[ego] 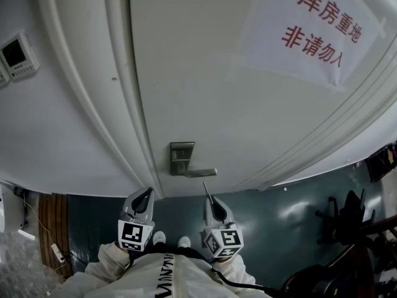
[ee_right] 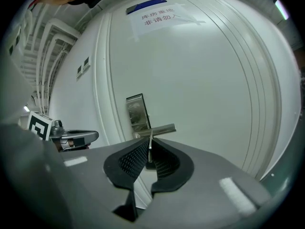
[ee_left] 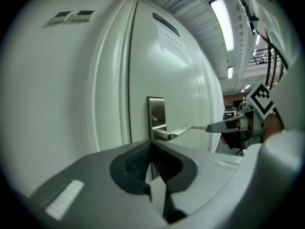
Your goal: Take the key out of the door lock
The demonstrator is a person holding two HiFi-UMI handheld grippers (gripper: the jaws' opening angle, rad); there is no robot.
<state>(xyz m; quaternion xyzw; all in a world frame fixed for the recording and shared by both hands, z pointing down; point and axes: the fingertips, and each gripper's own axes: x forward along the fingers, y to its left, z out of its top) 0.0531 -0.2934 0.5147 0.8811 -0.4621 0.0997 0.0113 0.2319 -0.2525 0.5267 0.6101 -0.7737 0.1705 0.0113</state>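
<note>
- At lower centre of the head view, the right tool (ego: 212,202) is closed on the key (ego: 206,189). The thin blade stands out past the jaw tips toward the door (ego: 205,73).
- In the right gripper view the key (ee_right: 150,146) is pinched edge-on between the ribbed pads, with the jaws nearly together.
- The blade's tip is seen just below the lever handle (ego: 200,172) and looks apart from the lock plate (ego: 182,157). The key is judged to be already out of the lock, though the keyhole itself is not made out.
- The step in hand is judged to be carrying the key clear. The pinch should be held firm and the blade drawn back along its own line, past the lever's end, without twisting. A blade this thin could pivot or slip between the pads.
- The left tool (ego: 145,194) sits to the left of the right one. Its jaws are together and nothing is held between them.
- Both tools are held side by side, close to level, noses toward the door. White sleeves (ego: 111,259) are seen at the frame's bottom edge.
</note>
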